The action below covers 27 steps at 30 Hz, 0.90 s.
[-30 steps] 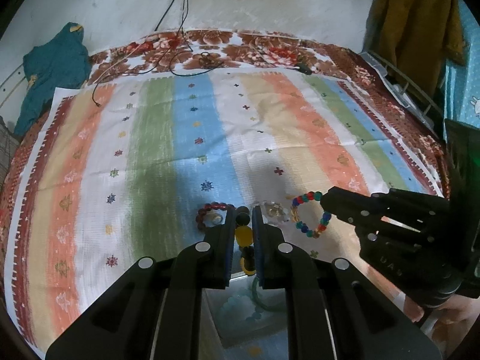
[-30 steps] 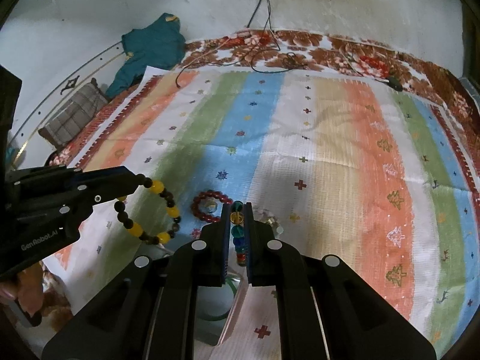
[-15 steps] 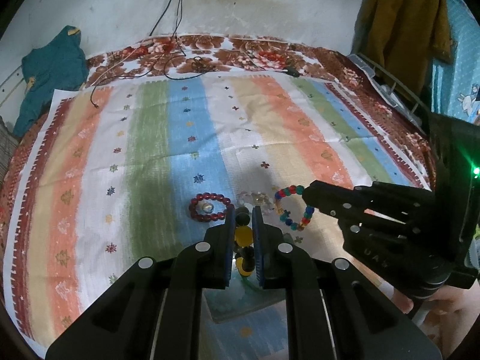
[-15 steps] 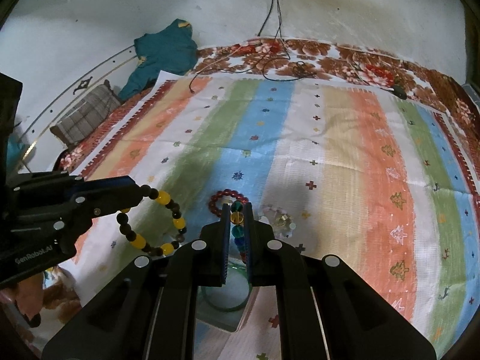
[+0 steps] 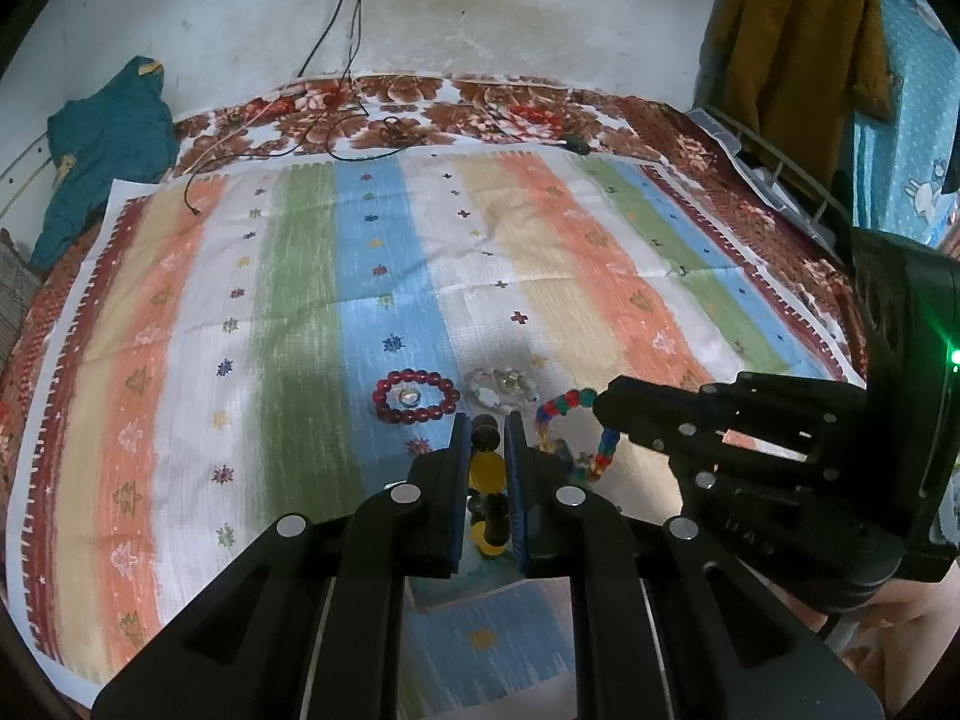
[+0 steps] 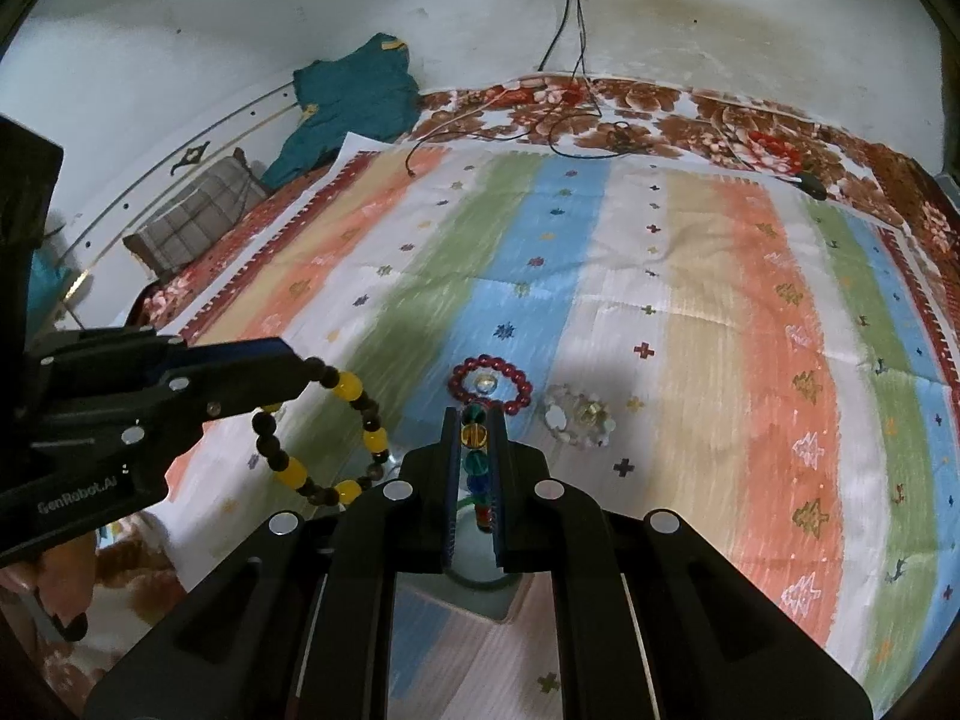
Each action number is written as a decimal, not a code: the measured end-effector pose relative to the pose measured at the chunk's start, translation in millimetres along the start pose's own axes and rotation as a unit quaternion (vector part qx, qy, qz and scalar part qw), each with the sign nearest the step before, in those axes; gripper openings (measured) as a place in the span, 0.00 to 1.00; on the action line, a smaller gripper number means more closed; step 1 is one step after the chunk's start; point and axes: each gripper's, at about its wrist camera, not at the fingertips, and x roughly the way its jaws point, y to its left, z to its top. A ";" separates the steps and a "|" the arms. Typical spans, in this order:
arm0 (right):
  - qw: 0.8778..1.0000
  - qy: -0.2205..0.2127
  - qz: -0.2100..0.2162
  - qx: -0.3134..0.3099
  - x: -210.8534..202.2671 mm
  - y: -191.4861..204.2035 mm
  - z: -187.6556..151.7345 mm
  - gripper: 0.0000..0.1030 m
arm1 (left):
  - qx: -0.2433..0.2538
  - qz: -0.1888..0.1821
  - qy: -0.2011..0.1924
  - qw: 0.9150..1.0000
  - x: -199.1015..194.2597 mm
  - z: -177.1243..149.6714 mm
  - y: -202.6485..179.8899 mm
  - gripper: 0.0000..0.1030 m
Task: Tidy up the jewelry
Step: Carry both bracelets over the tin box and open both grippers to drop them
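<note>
My left gripper (image 5: 487,429) is shut on a yellow-and-dark bead bracelet (image 5: 486,468); the bracelet hangs from it in the right wrist view (image 6: 354,414). My right gripper (image 6: 475,420) is shut on a multicolour bead bracelet (image 6: 477,456), which dangles from its tip in the left wrist view (image 5: 576,432). Both are held above the striped cloth. A red bead bracelet (image 5: 417,395) with a small ring inside it lies on the blue stripe ahead. A clear pale bracelet (image 5: 503,387) with a gold ring lies just right of it.
The striped cloth (image 5: 300,312) covers a floral bedspread (image 5: 480,102). Cables (image 5: 336,60) run down the back wall onto the bed. A teal garment (image 5: 102,144) lies at the back left, a mustard coat (image 5: 792,48) hangs at the right. A clear box edge (image 6: 480,576) shows below my right fingers.
Both grippers have risen and drawn back with their bracelets; the red and clear bracelets on the cloth now sit farther ahead of the fingertips.
</note>
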 end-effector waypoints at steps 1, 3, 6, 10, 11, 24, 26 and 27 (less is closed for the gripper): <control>1.000 -0.001 -0.001 -0.001 -1.6 1.1 -1.2 0.09 | 0.002 0.001 -0.002 1.000 -1.5 -1.1 -1.6 0.10; 1.000 -0.002 -0.002 -0.003 -3.9 2.2 -2.9 0.09 | 0.004 0.001 -0.003 1.000 -3.3 -2.9 -4.4 0.10; 1.000 -0.002 0.001 -0.004 -6.8 4.1 -6.1 0.09 | 0.005 -0.009 -0.003 1.000 -5.3 -5.2 -6.9 0.10; 1.000 0.001 0.004 -0.008 -9.9 7.6 -11.8 0.09 | 0.004 -0.010 -0.006 1.000 -8.5 -8.5 -7.0 0.10; 1.000 0.001 0.005 -0.008 -10.6 8.1 -12.6 0.09 | 0.004 -0.009 -0.006 1.000 -8.7 -8.8 -7.3 0.10; 1.000 0.017 -0.003 0.005 -9.2 5.2 -18.1 0.11 | -0.009 0.014 0.000 1.000 -9.4 -10.8 0.2 0.16; 1.000 0.022 -0.011 0.010 -7.1 2.2 -18.4 0.21 | -0.019 0.021 0.000 1.000 -8.9 -10.0 6.2 0.21; 1.000 0.024 -0.012 0.013 -6.3 0.4 -18.8 0.31 | -0.022 0.024 0.001 0.999 -8.3 -9.8 8.4 0.21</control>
